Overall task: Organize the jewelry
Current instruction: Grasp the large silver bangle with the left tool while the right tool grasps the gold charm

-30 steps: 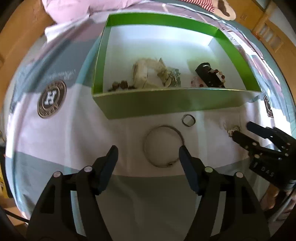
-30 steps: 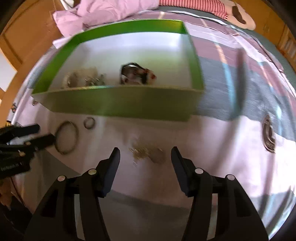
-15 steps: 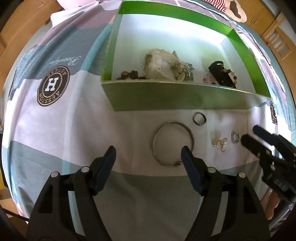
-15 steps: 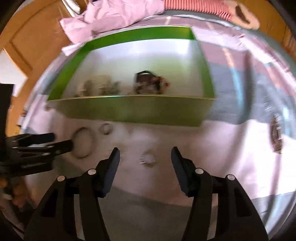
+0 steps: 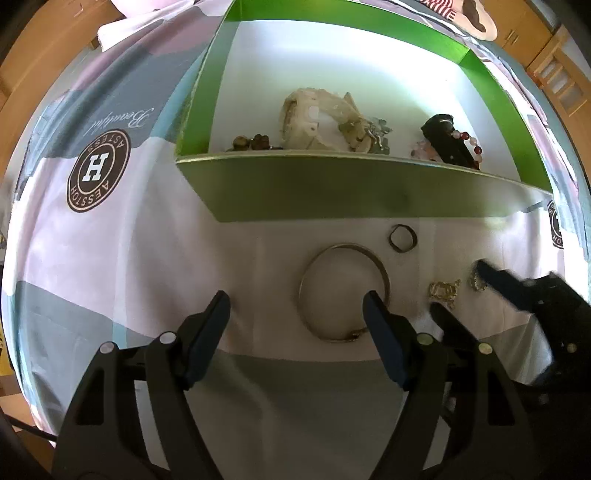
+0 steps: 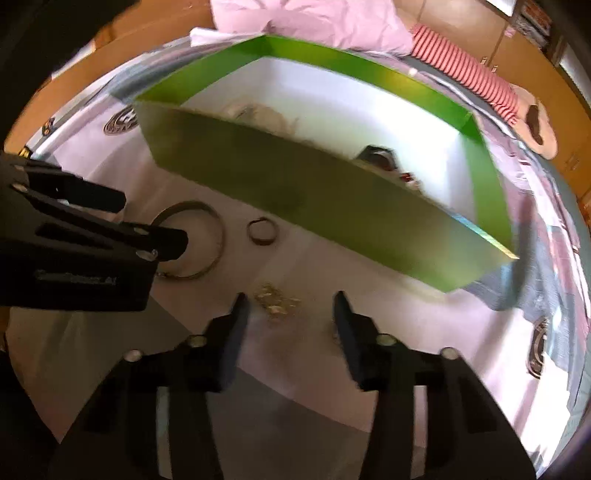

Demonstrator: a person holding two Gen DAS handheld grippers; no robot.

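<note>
Left gripper (image 5: pixel 297 306) wide open, empty, bangle (image 5: pixel 343 291) at 1 o'clock. Right gripper (image 6: pixel 291 310) wide open, empty, gold chain (image 6: pixel 275 295) between tips.

A patchwork bedsheet of white, grey, pale-blue and pink panels (image 5: pixel 110 236) covers the surface; a round dark-brown logo badge with a white letter H (image 5: pixel 98 171) is printed on it; crumpled pink fabric (image 6: pixel 310 22) lies at the far edge; a red-and-white striped cloth (image 6: pixel 461 70) lies beside it; orange-brown wooden furniture (image 5: pixel 554 74) stands behind.
</note>
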